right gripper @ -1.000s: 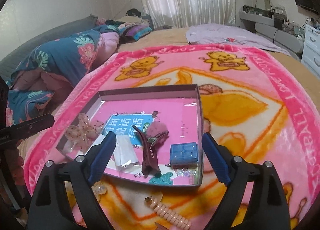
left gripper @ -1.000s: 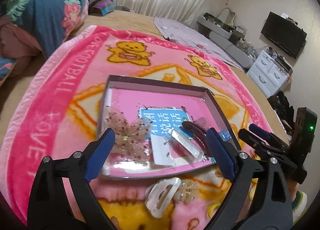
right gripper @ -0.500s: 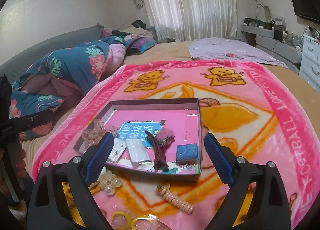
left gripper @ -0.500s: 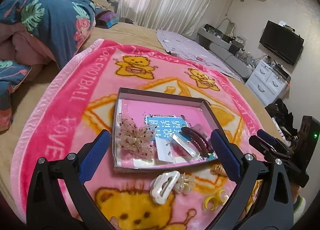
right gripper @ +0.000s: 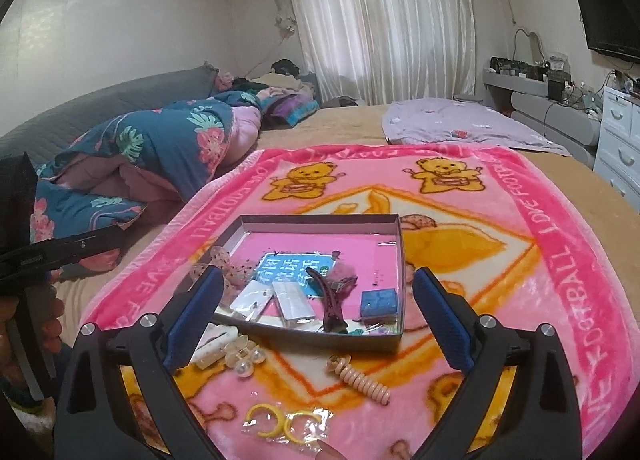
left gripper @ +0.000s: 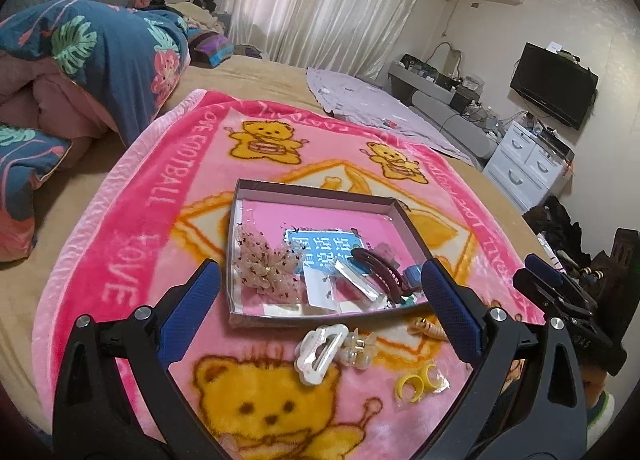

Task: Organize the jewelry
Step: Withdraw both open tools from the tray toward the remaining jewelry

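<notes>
A shallow tray (left gripper: 236, 244) with a pink floor lies on the pink bear blanket. Inside it are a beige flower bow (left gripper: 268, 268), a maroon hair clip (left gripper: 380, 268), a blue card (left gripper: 320, 242), clear packets (left gripper: 356, 284) and a small blue box (right gripper: 378, 302). In front of the tray lie a white claw clip (left gripper: 320, 352), a pearl clip (left gripper: 358, 348), bagged yellow rings (right gripper: 280, 426) and a beige spiral tie (right gripper: 360, 378). My left gripper (left gripper: 319, 266) hovers open above the tray's near edge, holding nothing. My right gripper (right gripper: 317, 272) hangs likewise, its jaws still opening and empty.
The pink blanket (right gripper: 560, 260) covers a tan bed. A folded blue floral quilt (left gripper: 100, 59) lies at the left, a lilac cloth (right gripper: 460, 127) at the far side. White drawers (left gripper: 528, 163) and a TV (left gripper: 554, 83) stand along the right wall.
Both grippers have drawn back and risen from the tray, so it looks smaller and the loose clips, rings and spiral tie now show in front. Both pairs of jaws stand wider.
</notes>
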Demonstrator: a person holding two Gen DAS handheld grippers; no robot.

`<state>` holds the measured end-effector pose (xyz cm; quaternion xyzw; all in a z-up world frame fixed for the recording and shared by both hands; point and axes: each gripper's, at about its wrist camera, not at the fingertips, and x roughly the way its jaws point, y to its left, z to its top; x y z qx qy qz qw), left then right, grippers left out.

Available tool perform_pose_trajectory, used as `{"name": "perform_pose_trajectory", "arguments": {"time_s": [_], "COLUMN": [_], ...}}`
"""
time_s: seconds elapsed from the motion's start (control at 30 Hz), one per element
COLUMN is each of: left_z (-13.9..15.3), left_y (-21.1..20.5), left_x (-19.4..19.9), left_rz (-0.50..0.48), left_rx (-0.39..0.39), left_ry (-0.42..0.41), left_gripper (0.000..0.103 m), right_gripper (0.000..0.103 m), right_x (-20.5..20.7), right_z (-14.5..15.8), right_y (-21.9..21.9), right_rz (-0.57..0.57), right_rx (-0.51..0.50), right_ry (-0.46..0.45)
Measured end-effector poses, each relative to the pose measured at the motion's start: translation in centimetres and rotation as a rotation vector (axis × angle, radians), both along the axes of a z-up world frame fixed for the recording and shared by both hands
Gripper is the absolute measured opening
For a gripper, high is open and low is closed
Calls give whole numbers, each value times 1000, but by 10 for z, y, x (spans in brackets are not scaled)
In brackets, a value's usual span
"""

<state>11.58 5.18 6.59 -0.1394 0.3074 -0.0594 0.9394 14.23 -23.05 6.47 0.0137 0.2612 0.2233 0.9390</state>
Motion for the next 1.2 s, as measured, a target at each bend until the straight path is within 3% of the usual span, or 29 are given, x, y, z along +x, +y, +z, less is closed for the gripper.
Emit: {"name": "perform_pose_trajectory", "arguments": {"time_s": [0.77,1.2], "left_z": [-6,-27], "left_y": [-1,3], "left_x": [-36,-37], "left_rz": [9,14], "left_rx": [66,89], "left_ry": [18,73], "left_gripper": [94,94], "right_gripper": [95,95], "right_x": [-41,-49], "right_z": [-7,-38], "right_y": [-4,9], "right_rz": [15,40], "right_rx": [-23,-71], "right_ry": [26,109]}}
